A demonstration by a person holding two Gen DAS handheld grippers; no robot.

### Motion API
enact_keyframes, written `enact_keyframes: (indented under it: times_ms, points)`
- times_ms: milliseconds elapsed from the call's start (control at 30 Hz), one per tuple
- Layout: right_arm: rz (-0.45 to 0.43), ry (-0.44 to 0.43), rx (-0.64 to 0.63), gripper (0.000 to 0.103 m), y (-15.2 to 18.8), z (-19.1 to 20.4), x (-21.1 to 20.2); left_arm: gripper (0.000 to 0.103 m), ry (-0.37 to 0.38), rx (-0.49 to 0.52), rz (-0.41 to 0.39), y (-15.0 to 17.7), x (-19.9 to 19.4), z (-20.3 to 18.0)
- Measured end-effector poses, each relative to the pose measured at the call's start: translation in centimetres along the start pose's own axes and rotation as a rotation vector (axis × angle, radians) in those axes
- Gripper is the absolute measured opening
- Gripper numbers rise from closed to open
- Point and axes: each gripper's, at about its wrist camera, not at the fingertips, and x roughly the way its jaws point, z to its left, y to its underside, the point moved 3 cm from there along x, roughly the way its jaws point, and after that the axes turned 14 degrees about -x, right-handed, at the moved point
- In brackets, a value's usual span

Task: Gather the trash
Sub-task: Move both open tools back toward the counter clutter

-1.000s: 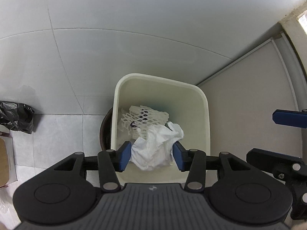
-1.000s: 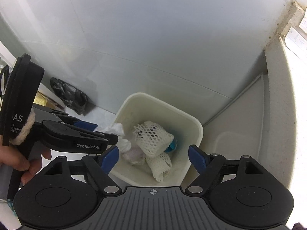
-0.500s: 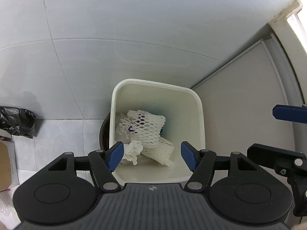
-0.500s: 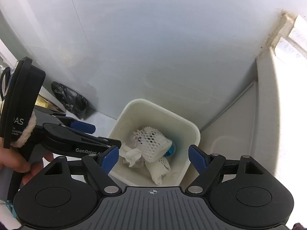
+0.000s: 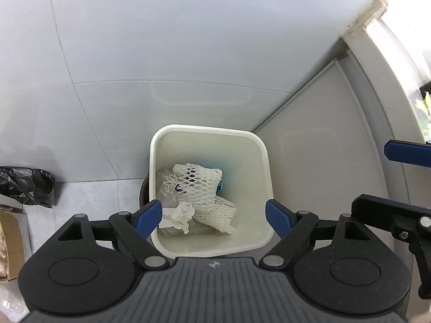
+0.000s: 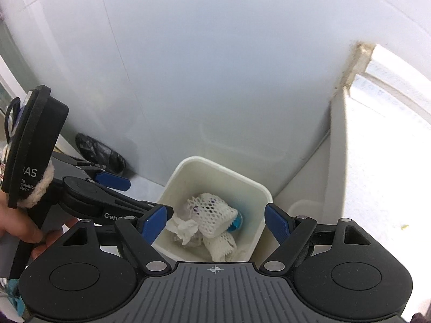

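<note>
Two grippers are in front of me, and both have their blue pads spread wide with nothing between them: my left gripper (image 5: pixel 214 216) hangs above the white bin (image 5: pixel 265 158), and my right gripper (image 6: pixel 215 222) hangs above the same bin (image 6: pixel 265 192) from a little further off. One bin is all I can count, standing on the tiled floor in the corner where the pale wall (image 5: pixel 188 40) meets a grey panel (image 5: pixel 323 148). Inside it I count one crumpled white tissue (image 5: pixel 179 216) lying at the near left side, touching two white foam nets (image 5: pixel 198 179) piled one over the other in the middle. One blue object (image 6: pixel 237 220) peeks out beside the nets; I cannot tell what it is. To the left of the bin, well apart, one black plastic bag (image 5: pixel 27 185) sits on the floor against the wall. In my right view I can see one bare hand (image 6: pixel 32 231) wrapped round the handle of the left gripper.
</note>
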Motion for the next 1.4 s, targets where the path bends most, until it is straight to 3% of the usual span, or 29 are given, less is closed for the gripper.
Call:
enact_keyframes:
  times_ms: [133, 400, 767, 1067, 1400]
  points:
    - [-0.029, 0.012, 0.01, 0.087, 0.4, 0.1, -1.3, 0.092, 0.0, 0.007, -0.015, 0.2, -1.0, -0.4]
    - [-0.079, 0.039, 0.032, 0.088, 1.8, 0.3, -4.2, 0.099, 0.014, 0.011, -0.053, 0.7, -3.3, -0.9]
    - [-0.168, 0.198, 0.155, 0.092, 5.7, -1.9, -10.9, 0.1, 0.03, 0.083, -0.115, 0.5, -6.8, -4.5]
    - [-0.199, 0.391, 0.346, 0.093, 12.2, -7.2, -16.3, 0.101, 0.108, 0.204, -0.15, 0.3, -8.2, -11.5]
    - [-0.196, 0.539, 0.625, 0.093, 21.7, -13.5, -20.6, 0.101, 0.189, 0.404, -0.125, 2.5, -6.8, -22.5]
